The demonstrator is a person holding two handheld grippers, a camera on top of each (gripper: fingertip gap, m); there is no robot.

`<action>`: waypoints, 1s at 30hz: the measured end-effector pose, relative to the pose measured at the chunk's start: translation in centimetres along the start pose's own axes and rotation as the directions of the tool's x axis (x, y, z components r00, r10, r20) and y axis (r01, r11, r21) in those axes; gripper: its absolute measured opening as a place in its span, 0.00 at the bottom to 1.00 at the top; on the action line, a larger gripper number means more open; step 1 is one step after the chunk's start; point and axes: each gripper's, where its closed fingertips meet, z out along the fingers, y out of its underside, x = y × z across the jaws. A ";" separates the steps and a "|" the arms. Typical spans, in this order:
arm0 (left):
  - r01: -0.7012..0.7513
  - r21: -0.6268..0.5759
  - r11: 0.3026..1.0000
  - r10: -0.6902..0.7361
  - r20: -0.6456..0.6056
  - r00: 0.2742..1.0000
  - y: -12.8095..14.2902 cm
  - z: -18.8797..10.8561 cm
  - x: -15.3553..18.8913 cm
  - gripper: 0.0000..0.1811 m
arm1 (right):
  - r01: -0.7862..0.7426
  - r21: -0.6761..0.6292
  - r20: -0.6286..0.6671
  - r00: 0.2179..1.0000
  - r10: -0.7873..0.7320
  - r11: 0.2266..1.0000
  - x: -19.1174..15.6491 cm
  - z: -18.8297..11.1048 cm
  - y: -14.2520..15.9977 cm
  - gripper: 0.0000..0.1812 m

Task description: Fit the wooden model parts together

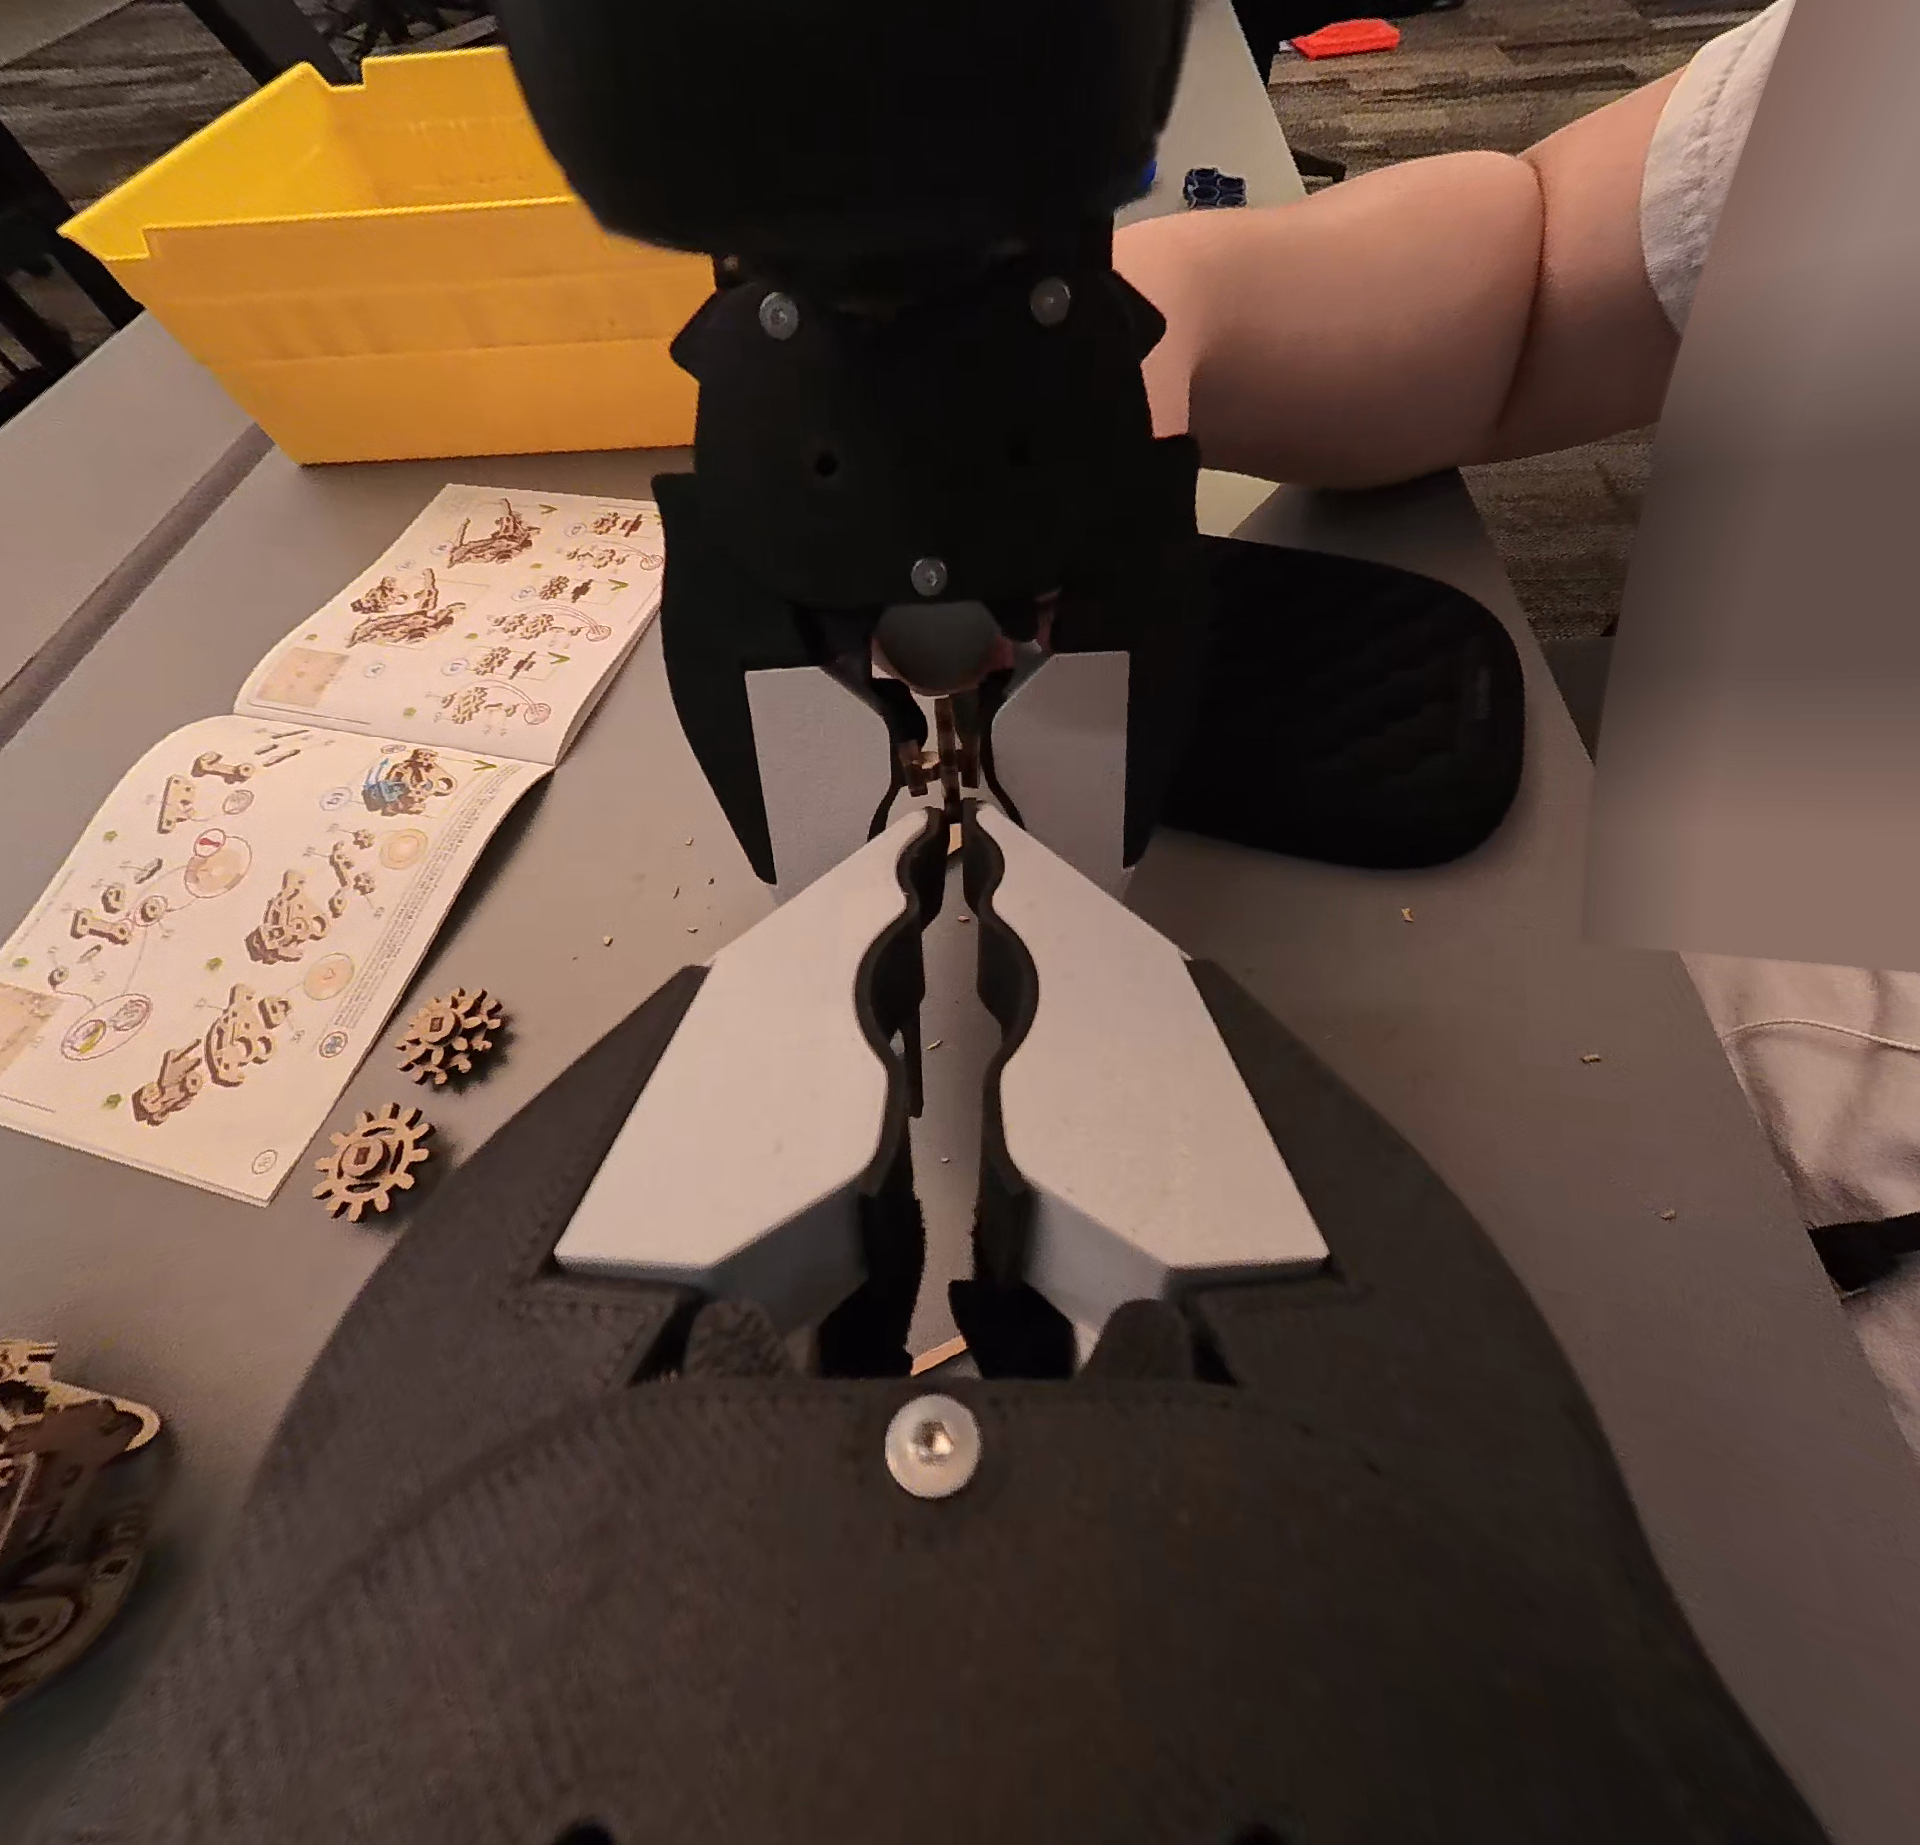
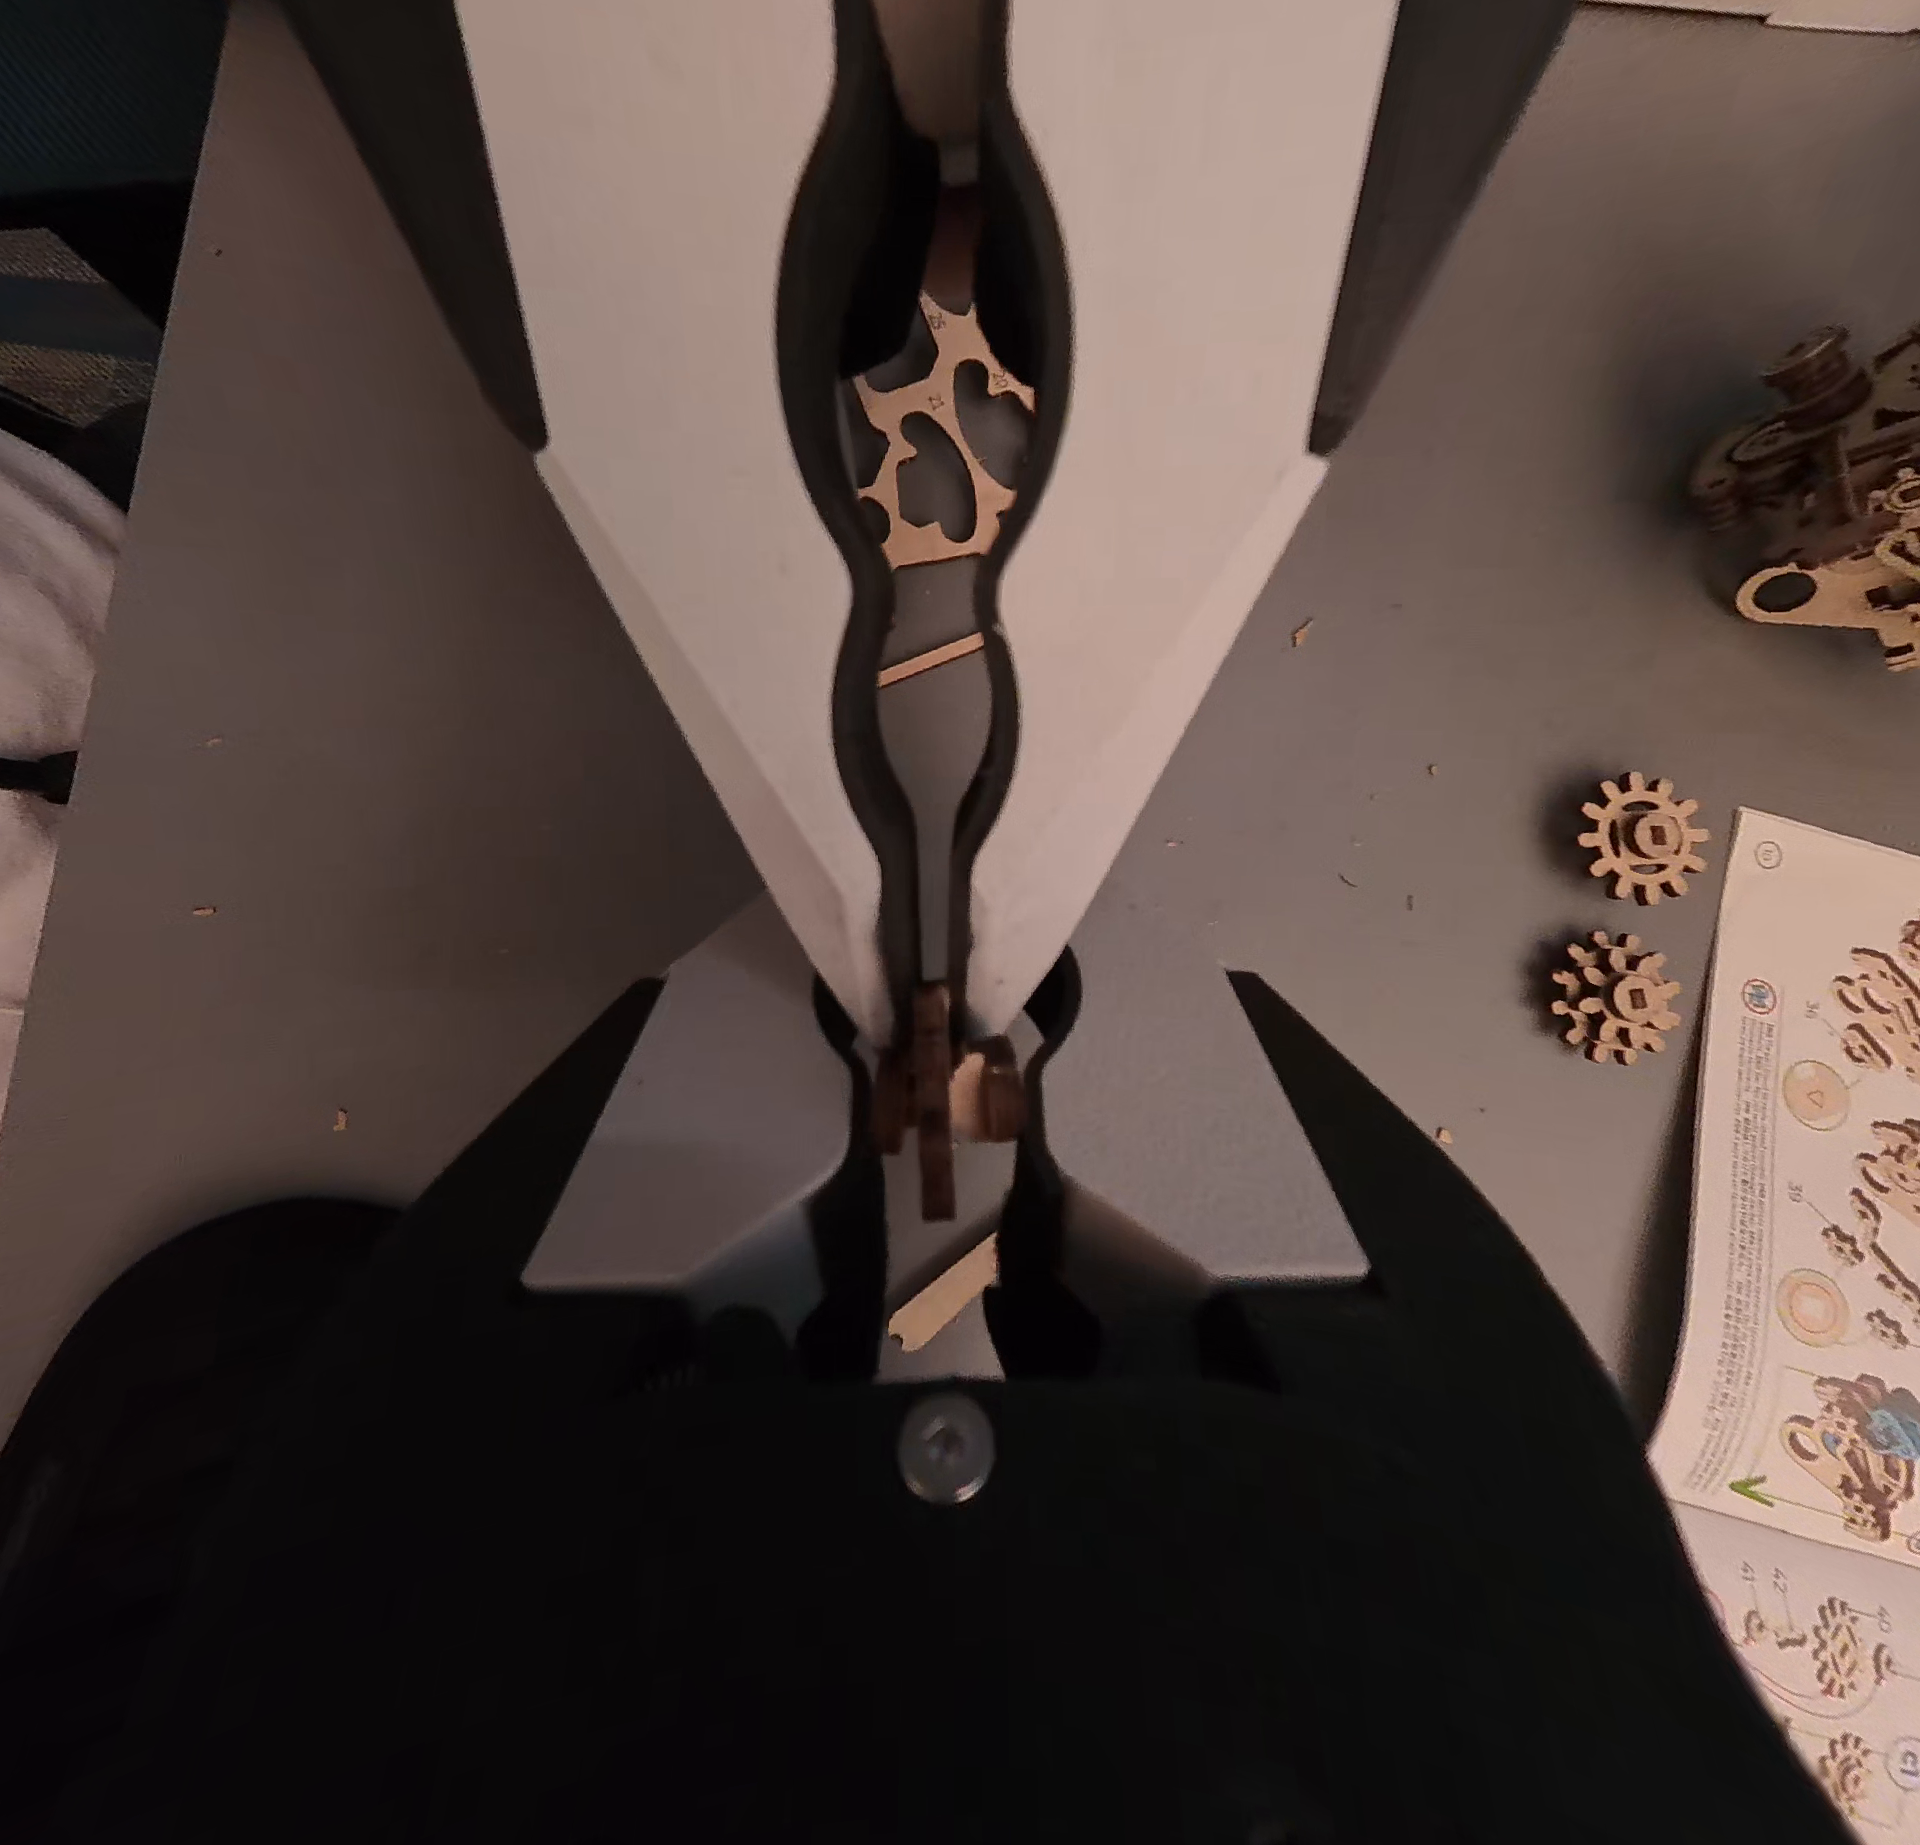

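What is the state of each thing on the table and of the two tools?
Left tool: shut on a small wooden part.
Right tool: shut on the small wooden part.
Instruction booklet: lying open.
Two wooden gears: loose, flat on the table.
Yellow bin: upright.

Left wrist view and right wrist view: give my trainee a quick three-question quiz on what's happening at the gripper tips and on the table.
1. True or false: the left gripper and right gripper meet tip to tip over the small wooden parts.
2. How many loose wooden gears lie beside the instruction booklet?
3. The yellow bin stands: A) on the booklet, B) beyond the booklet, C) between the grippers.

Key: 1 true; 2 two; 3 B.
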 end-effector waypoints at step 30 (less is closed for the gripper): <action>-0.013 -0.002 1.000 0.013 -0.017 1.000 -0.1 -0.4 0.2 0.00 | 0.111 0.014 -0.113 0.988 -0.109 0.994 0.9 -0.1 -0.5 0.09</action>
